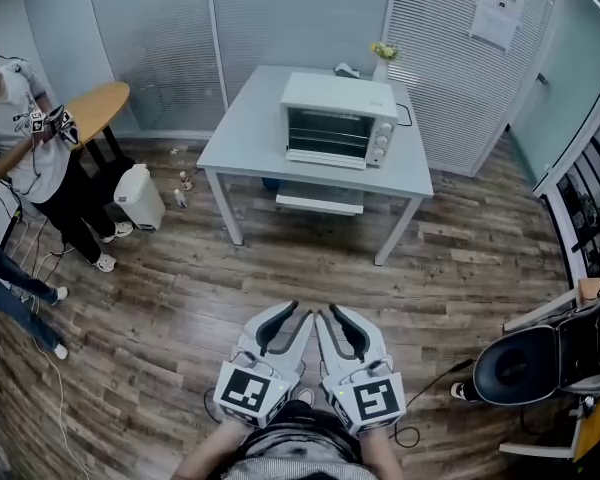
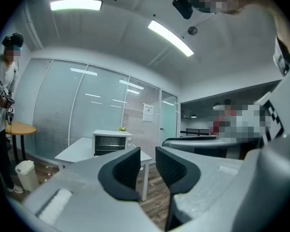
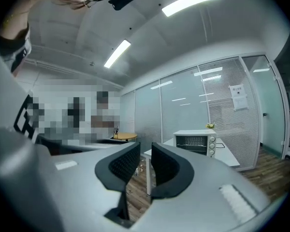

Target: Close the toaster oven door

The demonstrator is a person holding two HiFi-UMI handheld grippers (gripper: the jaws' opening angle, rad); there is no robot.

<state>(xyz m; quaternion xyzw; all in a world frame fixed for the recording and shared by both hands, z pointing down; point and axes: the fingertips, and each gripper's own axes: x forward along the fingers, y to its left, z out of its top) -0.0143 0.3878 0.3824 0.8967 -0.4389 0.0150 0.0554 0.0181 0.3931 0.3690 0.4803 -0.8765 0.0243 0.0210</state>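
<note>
A white toaster oven [image 1: 338, 120] stands on a pale grey table [image 1: 250, 128] across the room, its dark front facing me. From this distance I cannot tell how its door stands. The oven also shows small in the left gripper view [image 2: 111, 143] and the right gripper view [image 3: 195, 143]. My left gripper [image 1: 300, 310] and right gripper [image 1: 329, 311] are held side by side close to my body, far from the table. Each has a narrow gap between its black pads, with nothing in it, as seen on the left gripper [image 2: 147, 151] and the right gripper [image 3: 145, 146].
A person [image 1: 25, 138] stands at the left by a round wooden table [image 1: 95, 108] and a white bin [image 1: 140, 196]. A black office chair [image 1: 525, 368] sits at the right. A white shelf [image 1: 320, 203] hangs under the grey table. Wooden floor lies between me and the table.
</note>
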